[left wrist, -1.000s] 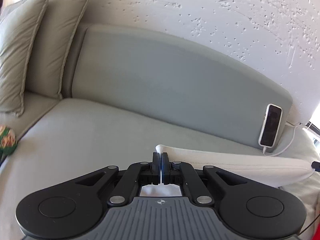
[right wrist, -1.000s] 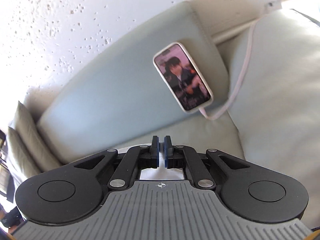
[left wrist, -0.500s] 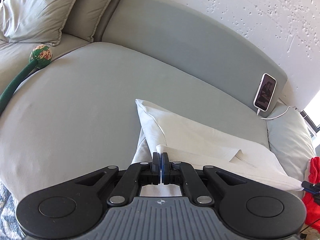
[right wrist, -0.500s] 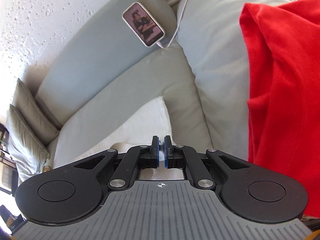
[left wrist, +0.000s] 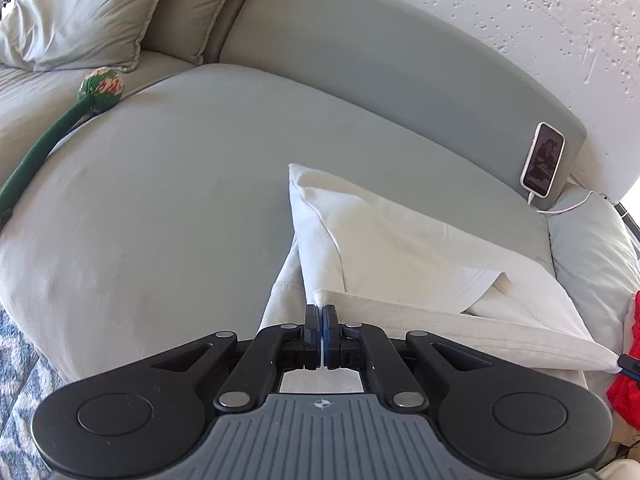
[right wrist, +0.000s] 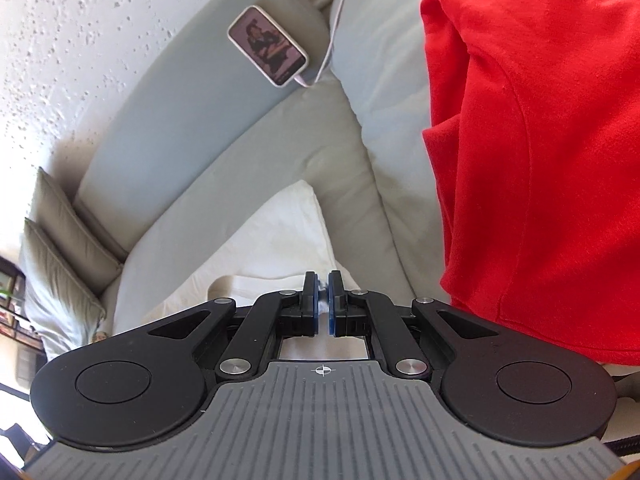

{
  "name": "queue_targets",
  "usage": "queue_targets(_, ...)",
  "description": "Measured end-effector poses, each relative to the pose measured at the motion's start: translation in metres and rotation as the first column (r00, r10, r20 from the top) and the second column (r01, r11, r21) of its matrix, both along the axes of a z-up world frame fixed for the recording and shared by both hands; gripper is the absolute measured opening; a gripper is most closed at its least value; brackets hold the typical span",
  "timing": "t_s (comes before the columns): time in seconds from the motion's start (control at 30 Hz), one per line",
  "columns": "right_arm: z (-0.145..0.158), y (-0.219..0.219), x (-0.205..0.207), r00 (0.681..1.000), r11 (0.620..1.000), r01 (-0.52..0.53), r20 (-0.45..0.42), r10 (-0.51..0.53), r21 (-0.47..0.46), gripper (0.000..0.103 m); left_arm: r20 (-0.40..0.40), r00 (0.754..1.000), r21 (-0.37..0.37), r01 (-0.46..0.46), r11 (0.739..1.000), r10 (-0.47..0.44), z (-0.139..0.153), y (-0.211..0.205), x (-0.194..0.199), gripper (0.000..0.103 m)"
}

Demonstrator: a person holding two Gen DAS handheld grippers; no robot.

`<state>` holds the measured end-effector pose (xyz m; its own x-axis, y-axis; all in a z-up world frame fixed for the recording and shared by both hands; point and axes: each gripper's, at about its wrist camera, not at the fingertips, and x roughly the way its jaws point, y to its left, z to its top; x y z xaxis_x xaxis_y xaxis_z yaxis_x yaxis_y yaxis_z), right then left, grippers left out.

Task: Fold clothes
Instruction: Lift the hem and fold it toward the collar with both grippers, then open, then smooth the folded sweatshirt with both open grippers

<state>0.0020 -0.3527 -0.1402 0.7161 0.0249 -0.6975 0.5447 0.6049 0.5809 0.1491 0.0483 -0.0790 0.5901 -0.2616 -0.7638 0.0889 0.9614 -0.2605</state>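
The white garment [left wrist: 400,248] is lying across the sofa seat [left wrist: 160,200], and both grippers are holding one edge of it, lifted and stretched between them. The left gripper [left wrist: 321,320] is pinching a corner with its jaws closed down to a sliver. The taut edge is running from there off to the right, ending at a dark tip at the frame edge that I take to be the right gripper. So the cloth's long axis is lying side to side between the two hands, and the far hem is sitting ahead of both, towards the backrest. Any fold, I'd judge, goes forward along that line, both hands travelling together.

The right gripper [right wrist: 323,300] is standing narrow, with cloth between the blue pads, though a thin gap is showing; its grip looks looser than the left's.

Only the left view is giving the whole span and a turned-over flap. Only the right view is showing the red garment [right wrist: 540,160] heaped just beside the white one, and the phone [right wrist: 267,45] propped against the backrest much nearer.
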Motion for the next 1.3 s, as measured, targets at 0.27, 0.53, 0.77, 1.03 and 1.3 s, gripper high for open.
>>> queue_targets(0.27,-0.008,0.008,0.002,0.999,0.999,-0.021,-0.033,0.020,-0.037,0.004,-0.052,0.999,0.121,0.013,0.993,-0.007,-0.014,-0.012,-0.005,0.000)
queue_targets(0.53,-0.015,0.010,-0.006,0.991,0.997,0.000,-0.136,-0.011,-0.077,0.017,-0.089,0.996,0.186,-0.012,0.983,0.029,-0.008,-0.010,-0.012,0.026)
queue_targets(0.77,0.017,0.023,-0.026,0.997,0.985,-0.051,-0.067,0.040,-0.164,0.045,0.183,0.982,0.187,-0.073,0.980,0.038,0.045,-0.015,-0.056,0.036)
queue_targets(1.03,0.011,0.055,0.031,0.974,0.955,-0.224,-0.075,0.213,-0.194,0.046,0.109,0.980,0.199,0.145,0.969,-0.169,0.018,-0.087,-0.011,0.042)
queue_targets(1.3,-0.011,0.051,0.067,0.956,0.933,-0.286,-0.131,0.262,-0.217,0.055,0.105,0.909,0.482,0.309,0.820,-0.405,-0.015,-0.115,-0.025,0.065)
